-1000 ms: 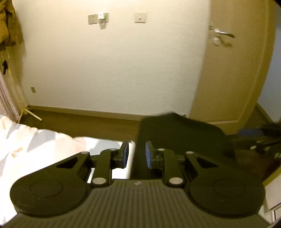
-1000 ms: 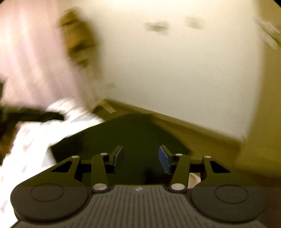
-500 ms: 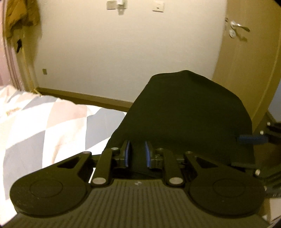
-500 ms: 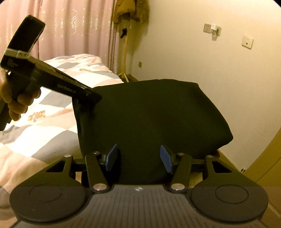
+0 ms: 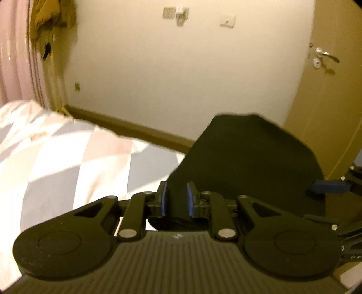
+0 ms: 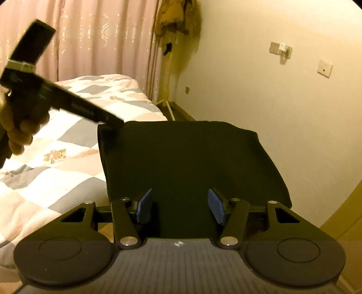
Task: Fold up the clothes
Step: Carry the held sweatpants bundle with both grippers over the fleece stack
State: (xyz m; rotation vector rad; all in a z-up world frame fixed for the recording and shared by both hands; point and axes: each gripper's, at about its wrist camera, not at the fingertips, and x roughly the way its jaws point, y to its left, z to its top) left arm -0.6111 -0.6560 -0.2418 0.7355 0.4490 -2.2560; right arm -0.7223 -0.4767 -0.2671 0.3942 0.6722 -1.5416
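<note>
A black garment (image 5: 248, 162) is stretched out in the air past the end of the bed. My left gripper (image 5: 176, 199) is shut on one of its near corners, the blue pads pinching bunched cloth. The right wrist view shows the same garment (image 6: 185, 158) as a broad dark sheet, with the left gripper (image 6: 113, 123) clamped on its far left corner and a person's hand (image 6: 20, 131) around the handle. My right gripper (image 6: 179, 205) stands open, its pads wide apart over the cloth's near edge. One blue fingertip of it (image 5: 328, 187) shows at the garment's right side.
A bed with a patchwork quilt (image 6: 67, 140) lies to the left, also seen in the left wrist view (image 5: 56, 158). Pink curtains (image 6: 90, 40) and a coat stand with a brown jacket (image 6: 174, 18) stand behind. A wooden door (image 5: 328, 101) is at the right, bare wall ahead.
The garment has swung up from low over the floor and spread out between both grippers. My right gripper's pads have widened. My left gripper stays clamped on the cloth.
</note>
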